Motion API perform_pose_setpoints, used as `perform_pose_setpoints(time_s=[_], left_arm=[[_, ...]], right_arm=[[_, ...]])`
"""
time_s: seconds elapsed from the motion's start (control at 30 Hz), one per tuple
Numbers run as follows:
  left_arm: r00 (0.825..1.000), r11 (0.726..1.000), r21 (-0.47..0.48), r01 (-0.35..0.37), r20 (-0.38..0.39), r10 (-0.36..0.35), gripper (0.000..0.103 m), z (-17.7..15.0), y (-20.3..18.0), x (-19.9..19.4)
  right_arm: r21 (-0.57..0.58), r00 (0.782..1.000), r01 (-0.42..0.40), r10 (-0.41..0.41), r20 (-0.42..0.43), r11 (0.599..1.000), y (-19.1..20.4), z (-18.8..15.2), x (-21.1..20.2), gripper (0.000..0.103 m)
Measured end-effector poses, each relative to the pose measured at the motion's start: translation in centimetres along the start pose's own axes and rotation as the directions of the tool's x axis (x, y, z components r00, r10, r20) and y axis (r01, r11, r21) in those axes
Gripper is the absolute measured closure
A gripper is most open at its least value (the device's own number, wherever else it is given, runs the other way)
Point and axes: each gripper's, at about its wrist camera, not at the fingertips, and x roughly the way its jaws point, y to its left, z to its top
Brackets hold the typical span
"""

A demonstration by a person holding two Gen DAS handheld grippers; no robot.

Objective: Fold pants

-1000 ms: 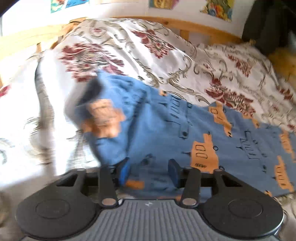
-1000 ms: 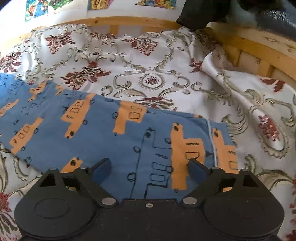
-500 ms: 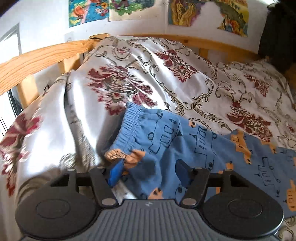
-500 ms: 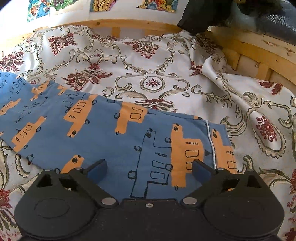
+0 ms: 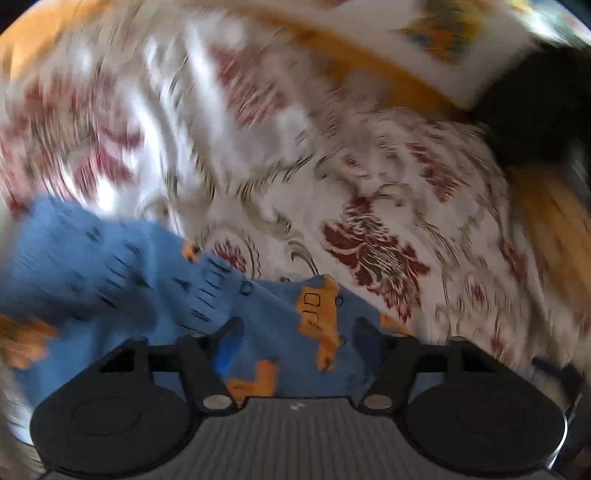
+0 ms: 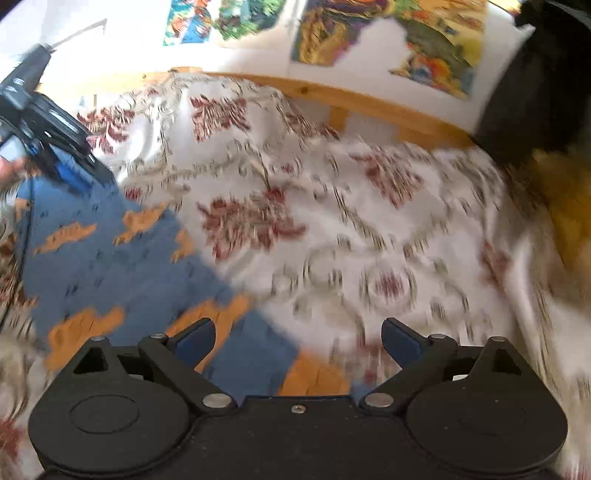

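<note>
Blue pants (image 5: 155,295) with orange vehicle prints lie on a floral bedspread (image 5: 332,166). In the left wrist view my left gripper (image 5: 295,338) is open just above the cloth, its blue pads apart with nothing pinched. The waistband end bunches up at the left. In the right wrist view the pants (image 6: 110,266) stretch across the lower left. My right gripper (image 6: 297,339) hovers open over the leg end's edge. The left gripper (image 6: 55,147) shows far left above the cloth there. Both views are motion-blurred.
A wooden bed frame (image 6: 369,99) runs along the back, with colourful pictures (image 6: 388,33) on the white wall above. A dark item (image 6: 546,85) sits at the right rear corner, with something yellow-orange (image 6: 569,206) below it.
Both cameras have swung fast. The left gripper's pads have spread wider. In the right view the pants have shifted to the lower left and the left gripper has come into sight.
</note>
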Motion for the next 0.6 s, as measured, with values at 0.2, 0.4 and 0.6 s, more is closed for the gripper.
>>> perform_pose_setpoints(time_s=[0.2,0.4,0.6], left_arm=[[0.989,0.951,-0.307,-0.045,-0.149,-0.002,0.069,1.6,1.8,5.6],[0.987,0.917,-0.388,-0.094,-0.157,0.035,0.102,-0.2,3.7,7.4],[0.999,0.934,-0.356,0.029,-0.018,-0.038,0.103,-3.5,5.2,5.1]], right_arm=[[0.012,0.997,-0.077,0.077,0.018,0.997,-1.2,3.4,4.8,0.008],[0.022,0.982,-0.186,0.185,0.032,0.982,-1.2,5.3,7.3,0.017],[0.17,0.89,-0.452,0.456,0.021,0.876,-1.4,8.1,11.1,0.032]])
